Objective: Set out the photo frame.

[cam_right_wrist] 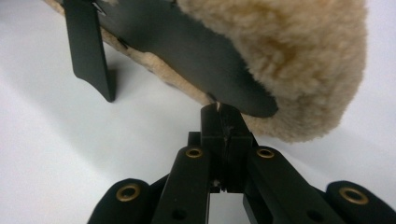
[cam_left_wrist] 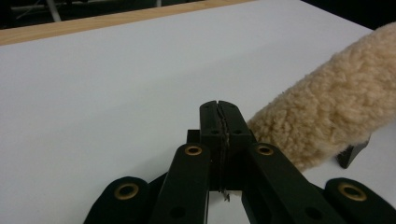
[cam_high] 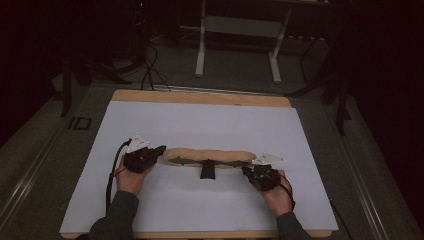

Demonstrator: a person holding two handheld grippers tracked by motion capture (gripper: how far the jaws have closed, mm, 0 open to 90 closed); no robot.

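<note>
Two grippers flank a long fleecy pad [cam_high: 210,156] lying across the middle of the white surface [cam_high: 200,120]. Your left gripper [cam_high: 159,150] sits just beside its left end, jaws pressed together on nothing. Your right gripper [cam_high: 248,171] is at the right end, jaws together at the black strap [cam_right_wrist: 187,51]. The pad looks soft and light; the thin strap edge probably offers the firmest hold.

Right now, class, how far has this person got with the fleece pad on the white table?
Done: the long fleece pad lies flat on the white table, black strap showing. In hand: the left gripper and right gripper sit shut at opposite ends, gripping nothing. Left: whatever handling follows; no goal is shown.
</note>
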